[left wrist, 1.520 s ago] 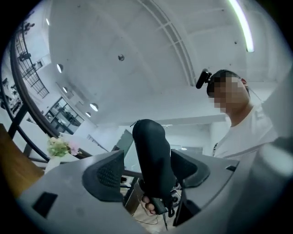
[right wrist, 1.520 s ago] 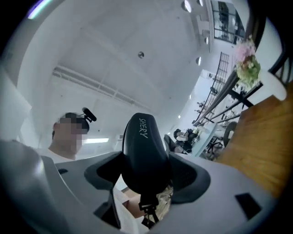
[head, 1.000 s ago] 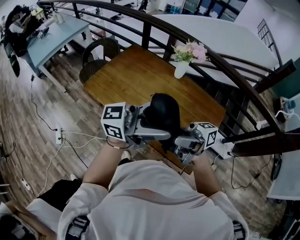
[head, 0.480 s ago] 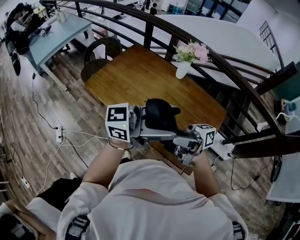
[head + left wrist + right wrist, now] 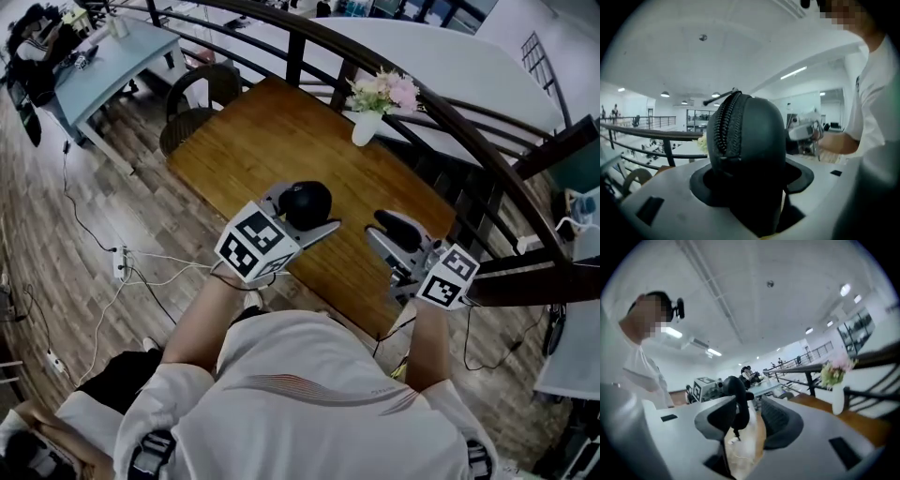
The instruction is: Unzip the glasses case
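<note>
A black zipped glasses case hangs above the wooden table, held in my left gripper. In the left gripper view the case fills the space between the jaws, zipper teeth running up its left side. Those jaws are closing on it, both pads against it. My right gripper is off to the right, apart from the case. Its jaws are closing too, with a gap and nothing between them. Through that gap the case shows at a distance.
A white vase of pink flowers stands at the table's far edge. A dark curved railing runs behind it. A round chair stands at the table's left end, with a grey desk beyond. Cables lie on the floor.
Both grippers were together at the case. Now the right one has drawn away to the right with nothing in it, and the left one has dropped and turned with the case in it.
</note>
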Tool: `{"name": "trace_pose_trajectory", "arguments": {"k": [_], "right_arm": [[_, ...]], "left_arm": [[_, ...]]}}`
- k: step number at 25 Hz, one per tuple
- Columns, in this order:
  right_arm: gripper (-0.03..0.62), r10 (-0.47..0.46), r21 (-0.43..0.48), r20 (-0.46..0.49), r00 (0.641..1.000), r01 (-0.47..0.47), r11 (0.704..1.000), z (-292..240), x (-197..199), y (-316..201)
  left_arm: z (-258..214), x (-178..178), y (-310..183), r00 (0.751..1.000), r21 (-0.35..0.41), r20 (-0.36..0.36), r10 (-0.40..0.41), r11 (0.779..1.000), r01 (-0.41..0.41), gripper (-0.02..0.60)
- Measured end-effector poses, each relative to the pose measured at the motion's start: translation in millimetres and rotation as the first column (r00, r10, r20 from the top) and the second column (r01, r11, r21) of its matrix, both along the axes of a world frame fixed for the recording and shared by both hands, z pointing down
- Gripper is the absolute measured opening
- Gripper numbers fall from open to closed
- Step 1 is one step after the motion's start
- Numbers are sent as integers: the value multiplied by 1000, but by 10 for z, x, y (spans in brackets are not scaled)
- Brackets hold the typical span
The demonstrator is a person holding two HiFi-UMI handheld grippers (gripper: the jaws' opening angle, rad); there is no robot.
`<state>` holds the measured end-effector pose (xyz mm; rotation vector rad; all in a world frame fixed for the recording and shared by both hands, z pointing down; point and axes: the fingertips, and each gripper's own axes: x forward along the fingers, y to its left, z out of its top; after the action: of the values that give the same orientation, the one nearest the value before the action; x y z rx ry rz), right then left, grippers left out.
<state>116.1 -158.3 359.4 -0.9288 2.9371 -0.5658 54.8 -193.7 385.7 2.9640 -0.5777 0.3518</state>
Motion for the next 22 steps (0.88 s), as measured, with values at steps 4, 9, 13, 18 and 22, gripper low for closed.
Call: {"name": "trace_pose_trajectory", "arguments": {"k": [4,9,13,18,22], "right_arm": [[107,77,289,-311,947,17,957,-334,-223,-33],[118,-49,320,-491,870,232,919,-384,-661,-25],[156,-149,248,-624,767,376,893,-102,-839,29],[163,-202,208,-666,718,439,874,93,-917,52],[175,-279,132,-668,690,478,868,268,-935,70]], "left_arm": [[275,56,21,981,68,194,-5,998,-8,285],[588,109,30,924,146,382,-16,988,-43,285],[769,85,8,864,211,501,-40,974,-77,285],[984,77,81,794,218,607,-4,962,-162,285],[1106,91,120,733,234,680,8,945,-227,285]]}}
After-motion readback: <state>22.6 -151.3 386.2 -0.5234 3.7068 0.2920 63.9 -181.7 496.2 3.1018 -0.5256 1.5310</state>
